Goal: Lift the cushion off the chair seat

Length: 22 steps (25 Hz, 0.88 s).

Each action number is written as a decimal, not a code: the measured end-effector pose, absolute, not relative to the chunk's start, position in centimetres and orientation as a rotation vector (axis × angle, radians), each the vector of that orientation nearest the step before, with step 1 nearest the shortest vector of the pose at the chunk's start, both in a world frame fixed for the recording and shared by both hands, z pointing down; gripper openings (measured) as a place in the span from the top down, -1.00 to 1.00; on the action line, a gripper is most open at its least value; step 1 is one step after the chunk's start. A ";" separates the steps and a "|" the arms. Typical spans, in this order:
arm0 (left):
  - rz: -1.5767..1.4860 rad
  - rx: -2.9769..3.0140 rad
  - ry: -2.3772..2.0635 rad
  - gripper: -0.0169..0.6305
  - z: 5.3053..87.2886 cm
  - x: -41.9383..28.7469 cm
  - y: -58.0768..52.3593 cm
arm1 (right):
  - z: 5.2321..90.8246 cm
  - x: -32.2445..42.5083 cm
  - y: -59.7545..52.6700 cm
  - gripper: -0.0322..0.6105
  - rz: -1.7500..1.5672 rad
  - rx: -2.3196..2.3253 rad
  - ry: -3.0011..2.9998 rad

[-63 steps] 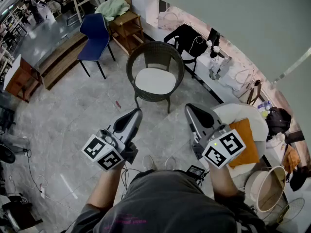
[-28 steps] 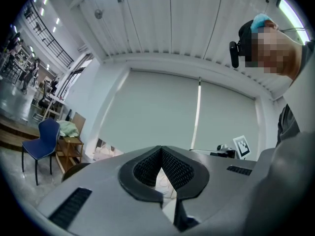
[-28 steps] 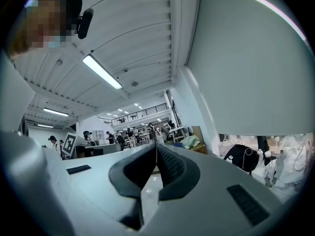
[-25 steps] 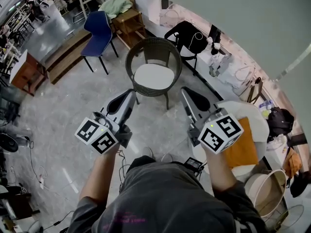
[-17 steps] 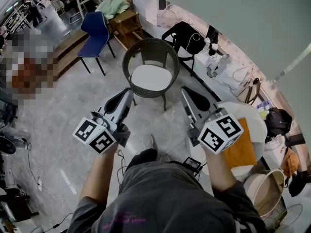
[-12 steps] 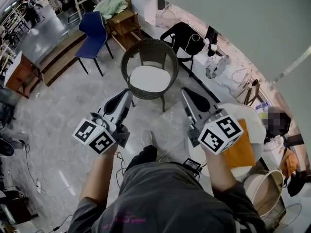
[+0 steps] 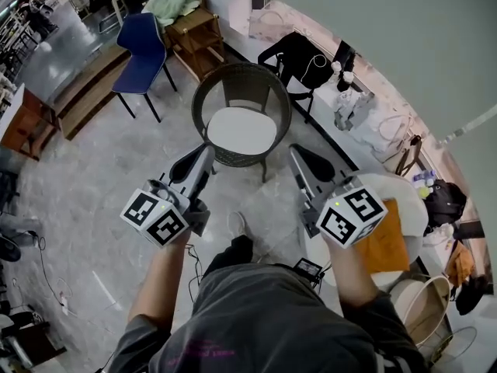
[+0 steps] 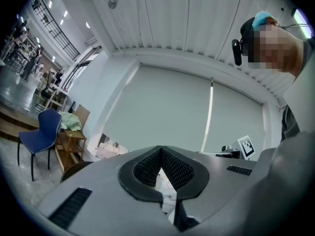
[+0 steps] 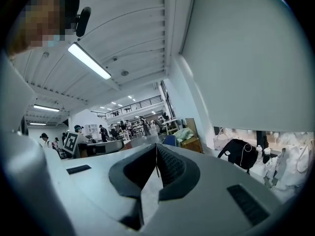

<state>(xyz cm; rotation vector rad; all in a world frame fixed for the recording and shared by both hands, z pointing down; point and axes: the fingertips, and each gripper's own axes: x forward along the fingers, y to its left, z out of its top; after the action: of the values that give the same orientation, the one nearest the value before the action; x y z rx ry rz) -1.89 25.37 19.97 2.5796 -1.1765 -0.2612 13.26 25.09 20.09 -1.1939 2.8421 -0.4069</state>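
A round white cushion (image 7: 241, 130) lies on the seat of a dark wicker chair (image 7: 276, 92) at the upper middle of the head view. My left gripper (image 7: 206, 153) is held level in front of the chair's near left side, shut with nothing in it. My right gripper (image 7: 294, 153) stands level off the chair's near right side, also shut and empty. Neither touches the chair or cushion. In the left gripper view the tips (image 8: 160, 149) meet; in the right gripper view the tips (image 9: 156, 146) meet too. Only the chair's dark rim (image 8: 74, 170) shows there.
A blue chair (image 7: 144, 49) and a wooden side table (image 7: 194, 33) with a green cloth stand behind the wicker chair on the left. A black bag (image 7: 299, 57) and other bags line the wall on the right. A white round seat with an orange cushion (image 7: 384, 231) is beside my right arm.
Both grippers and I have moved forward toward the wicker chair, which now lies closer to the gripper tips. Both grippers stay shut.
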 end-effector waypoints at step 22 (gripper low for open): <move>-0.198 2.478 -1.064 0.92 25.6 -11.4 6.0 | 24.0 2.3 5.2 0.86 -0.542 -1.301 2.867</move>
<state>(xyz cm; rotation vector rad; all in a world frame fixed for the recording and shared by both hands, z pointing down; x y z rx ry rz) -11.41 6.00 25.62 2.4780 -1.0637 -0.1979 2.35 5.18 23.95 -1.3014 2.8672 -0.5416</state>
